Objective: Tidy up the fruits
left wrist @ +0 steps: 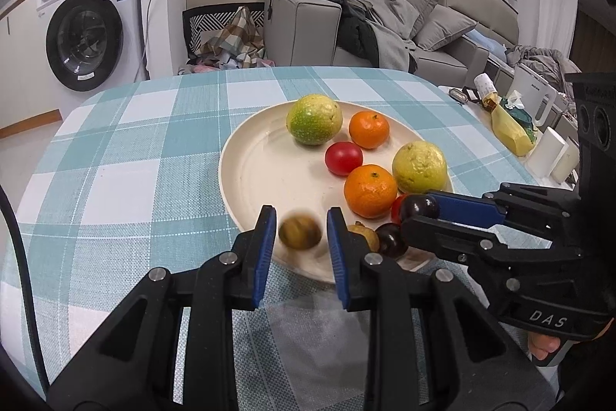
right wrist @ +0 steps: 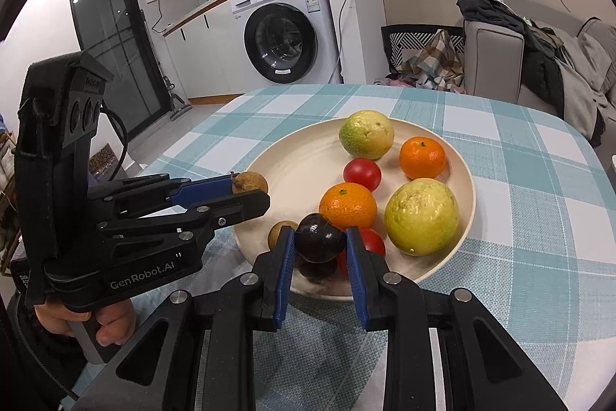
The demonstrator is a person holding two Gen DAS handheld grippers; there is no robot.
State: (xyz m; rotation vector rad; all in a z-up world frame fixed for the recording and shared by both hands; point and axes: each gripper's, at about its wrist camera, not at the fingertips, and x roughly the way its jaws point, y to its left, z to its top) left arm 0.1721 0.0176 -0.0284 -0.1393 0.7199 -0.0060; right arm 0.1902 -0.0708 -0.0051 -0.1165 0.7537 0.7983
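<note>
A cream plate (left wrist: 265, 176) on the checked tablecloth holds two yellow-green fruits (left wrist: 313, 120), two mandarins (left wrist: 370, 190), a red tomato (left wrist: 343, 158), a brown fruit (left wrist: 364, 235) and a dark plum (left wrist: 390, 239). My left gripper (left wrist: 301, 214) is shut on a small brown fruit (left wrist: 299, 232) just over the plate's near rim; the same fruit (right wrist: 250, 183) shows at the left gripper's (right wrist: 250, 191) tips in the right wrist view. My right gripper (right wrist: 319, 234) is shut on a dark plum (right wrist: 319, 237), above another dark plum (right wrist: 317, 268) and beside a second tomato (right wrist: 373, 241).
The plate (right wrist: 300, 164) sits mid-table on the blue-and-white cloth (left wrist: 134, 180). A yellow bag (left wrist: 508, 130), a white kettle (left wrist: 533, 99) and white boxes (left wrist: 550, 156) stand at the table's right edge. A washing machine (left wrist: 88, 26) and a sofa (left wrist: 385, 26) lie beyond.
</note>
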